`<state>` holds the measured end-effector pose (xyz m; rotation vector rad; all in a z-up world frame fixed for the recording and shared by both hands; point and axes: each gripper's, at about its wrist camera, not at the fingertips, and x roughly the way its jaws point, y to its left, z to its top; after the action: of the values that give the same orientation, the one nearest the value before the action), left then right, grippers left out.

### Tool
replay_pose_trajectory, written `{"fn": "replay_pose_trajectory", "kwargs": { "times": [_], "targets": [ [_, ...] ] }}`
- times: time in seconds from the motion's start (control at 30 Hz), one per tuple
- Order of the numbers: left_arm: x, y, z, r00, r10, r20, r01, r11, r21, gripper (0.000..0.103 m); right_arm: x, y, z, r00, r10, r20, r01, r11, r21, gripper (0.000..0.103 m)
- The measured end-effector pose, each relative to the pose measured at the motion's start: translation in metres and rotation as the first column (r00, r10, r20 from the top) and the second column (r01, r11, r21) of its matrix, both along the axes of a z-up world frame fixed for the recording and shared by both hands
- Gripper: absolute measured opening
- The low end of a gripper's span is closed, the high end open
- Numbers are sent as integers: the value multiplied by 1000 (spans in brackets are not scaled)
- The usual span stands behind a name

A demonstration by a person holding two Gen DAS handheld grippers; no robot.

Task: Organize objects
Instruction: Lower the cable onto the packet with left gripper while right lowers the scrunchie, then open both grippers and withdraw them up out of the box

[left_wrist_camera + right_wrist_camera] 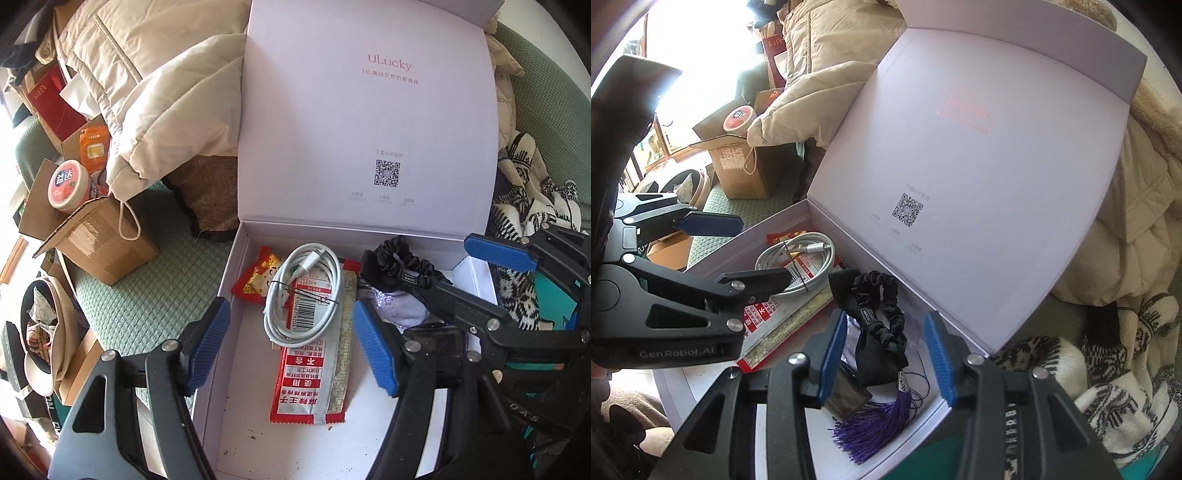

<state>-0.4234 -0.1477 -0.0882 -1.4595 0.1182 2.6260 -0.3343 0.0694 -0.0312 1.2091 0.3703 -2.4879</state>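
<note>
Inside the box, lid upright at the far side: red snack packet, long axis near-to-far, under a coiled white cable; at right, black scrunchie, purple tassel. Left gripper fingers apart over the packet, gripping nothing; right gripper fingers apart, astride the scrunchie.
</note>
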Motion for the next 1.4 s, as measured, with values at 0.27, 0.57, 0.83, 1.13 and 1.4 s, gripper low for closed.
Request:
{"fn": "replay_pose_trajectory", "kwargs": {
  "times": [0.27,0.57,0.83,1.13,1.4],
  "targets": [
    [48,10,50,998,29,-62,-29,1000,-4,79,18,6,29,999,-6,-46,6,1000,12,46],
    [103,29,123,991,63,-120,-64,998,-10,84,43,8,61,994,-13,-113,13,1000,-4,57],
    [137,31,160,983,84,-163,-87,996,-6,87,73,18,94,984,-18,-175,14,1000,-27,59],
    [182,37,200,967,118,-227,-121,993,0,92,112,29,126,970,-23,-244,15,999,-33,61],
    [221,49,218,963,104,-248,-108,994,1,93,146,35,141,960,-26,-278,18,999,-33,61]
  ]
}}
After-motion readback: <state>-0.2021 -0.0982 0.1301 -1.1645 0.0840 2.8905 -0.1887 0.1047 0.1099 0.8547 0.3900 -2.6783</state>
